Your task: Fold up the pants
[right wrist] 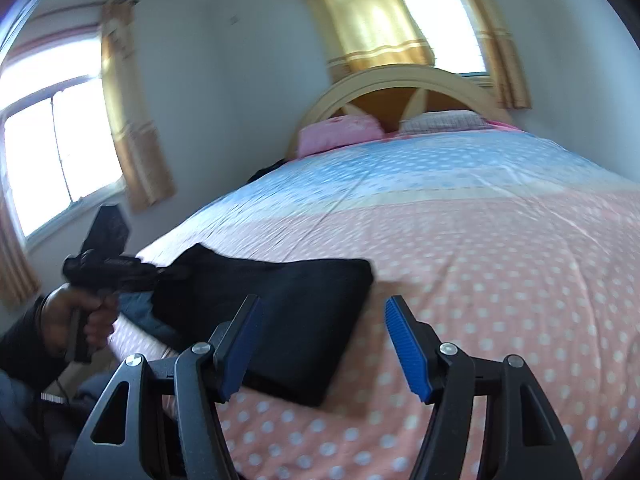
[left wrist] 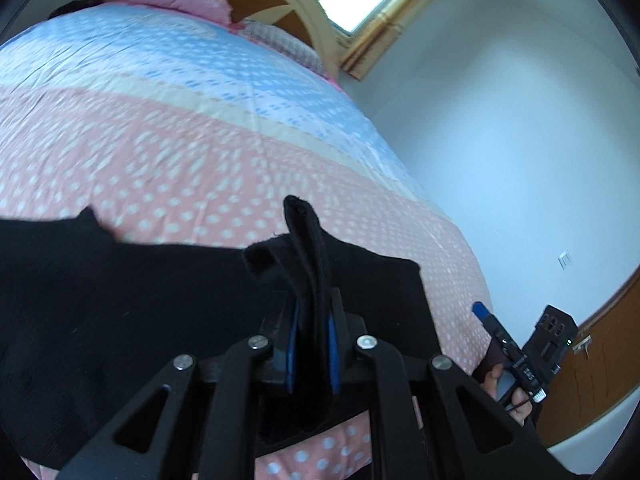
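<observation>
Two grippers: one is busy with the cloth, the other is free.
Left gripper [left wrist: 314, 344]: its fingers are pressed together on a bunched edge of the black pants [left wrist: 120, 300]; a fold of the cloth stands up between the blue pads and sticks out above them.
Pants, place: they lie on the near part of the bed [left wrist: 200, 140], on the pink dotted cover, close to the near edge. In the right wrist view the pants [right wrist: 280, 312] look already folded into a thick, roughly rectangular packet.
Right gripper [right wrist: 324, 344]: its fingers are spread wide and hold nothing; it hangs above the bed, its left finger over the near part of the packet, and the cover shows between the fingers.
Background: a pink pillow [right wrist: 340, 130] and a checked pillow [right wrist: 440, 122] rest at the headboard, well apart from the pants.
How the pants will handle: judging from the sag and the bunching, the cloth is soft, light and limp, not slippery and not fragile. It will not keep a shape by itself, so one pinch point lets the rest droop.
Where to take hold: probably best at a thick edge or corner, through all layers together; the free corner of the packet nearest the right gripper seems a good place.
</observation>
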`<state>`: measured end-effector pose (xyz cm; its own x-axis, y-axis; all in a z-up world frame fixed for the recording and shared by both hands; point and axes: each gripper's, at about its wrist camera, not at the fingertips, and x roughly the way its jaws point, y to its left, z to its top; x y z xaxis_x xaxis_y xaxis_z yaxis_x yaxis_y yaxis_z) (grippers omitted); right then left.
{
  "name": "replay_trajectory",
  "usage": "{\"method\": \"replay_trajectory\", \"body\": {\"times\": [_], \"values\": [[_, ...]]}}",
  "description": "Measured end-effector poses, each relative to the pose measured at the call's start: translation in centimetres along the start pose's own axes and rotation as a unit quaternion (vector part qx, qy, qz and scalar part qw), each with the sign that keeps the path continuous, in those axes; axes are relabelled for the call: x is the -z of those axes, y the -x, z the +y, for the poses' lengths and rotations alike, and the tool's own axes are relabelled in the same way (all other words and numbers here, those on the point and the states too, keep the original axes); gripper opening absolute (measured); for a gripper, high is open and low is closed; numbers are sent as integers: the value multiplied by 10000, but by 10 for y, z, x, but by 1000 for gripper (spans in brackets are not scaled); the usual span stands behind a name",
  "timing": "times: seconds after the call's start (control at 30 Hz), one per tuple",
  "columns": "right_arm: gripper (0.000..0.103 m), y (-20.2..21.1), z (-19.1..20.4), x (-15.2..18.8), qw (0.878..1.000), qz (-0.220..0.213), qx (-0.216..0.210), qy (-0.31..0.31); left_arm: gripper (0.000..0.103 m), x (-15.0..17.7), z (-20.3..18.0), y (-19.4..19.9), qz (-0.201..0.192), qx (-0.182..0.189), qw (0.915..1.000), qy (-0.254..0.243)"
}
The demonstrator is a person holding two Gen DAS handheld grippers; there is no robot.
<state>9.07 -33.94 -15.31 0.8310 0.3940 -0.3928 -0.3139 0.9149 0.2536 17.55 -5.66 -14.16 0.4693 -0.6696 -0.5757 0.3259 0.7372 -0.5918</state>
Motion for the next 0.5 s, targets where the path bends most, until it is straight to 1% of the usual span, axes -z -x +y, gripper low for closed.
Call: {"method": "replay_trajectory", "body": {"times": [0.1, 0.2, 0.23, 0.27, 0.3, 0.33, 0.4, 0.43, 0.5], "values": [[65, -7, 16, 4, 9990, 195, -293, 288, 13, 4, 13, -2, 33, -55, 9999, 120], [65, -20, 32, 12, 9951, 579, -626, 496, 13, 7, 23, -12, 131, -131, 9997, 183], [65, -25, 35, 15, 9935, 745, -674, 540, 13, 8, 27, -17, 182, -158, 9995, 218], [65, -36, 36, 21, 9905, 1073, -663, 551, 13, 9, 30, -21, 214, -185, 9993, 249], [65, -46, 34, 26, 9874, 1370, -570, 542, 13, 11, 33, -23, 242, -214, 9991, 262], [65, -51, 34, 31, 9851, 1542, -486, 587, 13, 13, 35, -26, 268, -250, 9990, 271], [65, -48, 40, 31, 9842, 1513, -461, 795, 13, 16, 36, -27, 264, -289, 9990, 221], [65, -47, 40, 31, 9840, 1534, -467, 782, 16, 17, 36, -28, 256, -316, 9990, 180], [65, -44, 39, 28, 9847, 1522, -507, 677, 17, 17, 37, -27, 251, -313, 9991, 136]]}}
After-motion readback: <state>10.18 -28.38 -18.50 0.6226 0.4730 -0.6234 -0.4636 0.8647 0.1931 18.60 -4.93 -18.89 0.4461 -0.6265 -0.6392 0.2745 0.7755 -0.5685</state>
